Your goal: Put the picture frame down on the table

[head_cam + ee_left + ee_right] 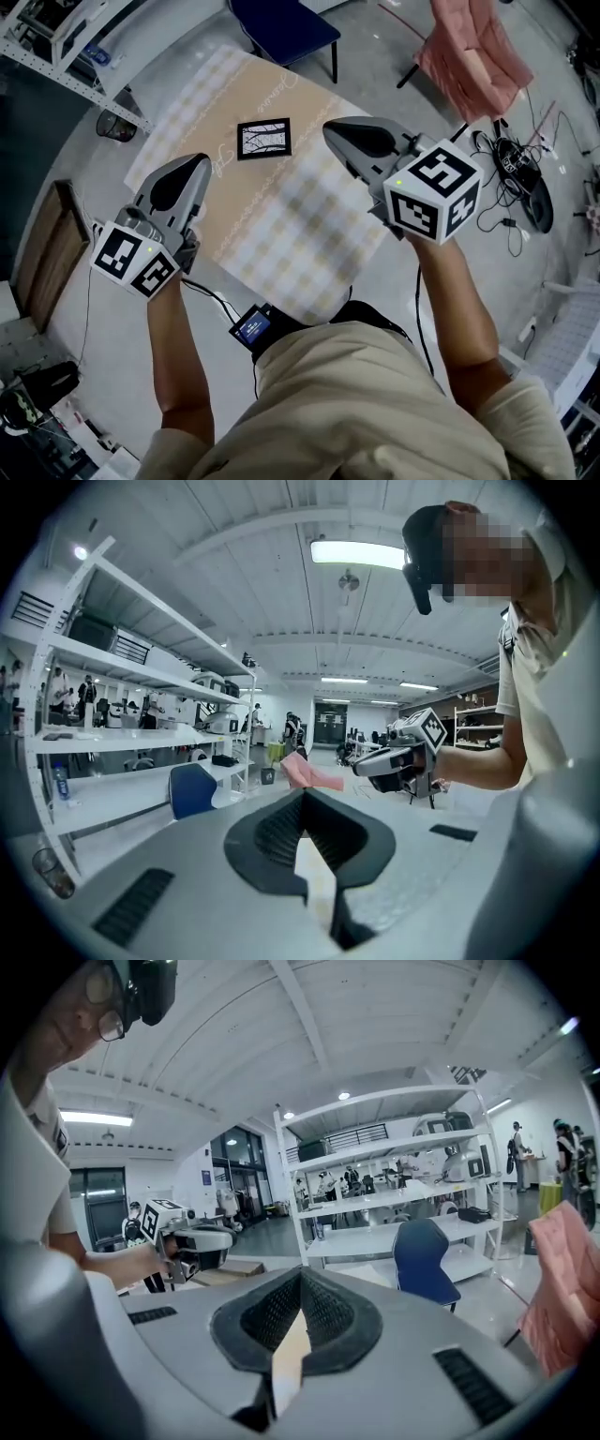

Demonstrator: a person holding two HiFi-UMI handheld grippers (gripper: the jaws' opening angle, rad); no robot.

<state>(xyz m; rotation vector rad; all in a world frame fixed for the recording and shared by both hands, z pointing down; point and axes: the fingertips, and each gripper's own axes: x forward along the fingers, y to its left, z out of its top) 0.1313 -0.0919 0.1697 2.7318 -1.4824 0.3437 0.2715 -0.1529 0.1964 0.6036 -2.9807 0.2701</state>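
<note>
A black picture frame [263, 139] with a pale drawing in it lies flat on the far part of the table [281, 234], which has a beige checked cloth. Both grippers are held high above the table's near side, apart from the frame. My left gripper [199, 161] is on the left, its jaws meeting at the tip [302, 794] with nothing between them. My right gripper [330, 127] is on the right, its jaws also closed together [302, 1274] and empty. Each gripper view shows the other gripper across from it and not the frame.
A blue chair [286, 28] stands at the table's far edge. A pink cloth [473, 52] hangs on a stand at the upper right, with cables [511, 178] on the floor below it. White shelving [56, 37] and a wooden board [47, 253] are on the left.
</note>
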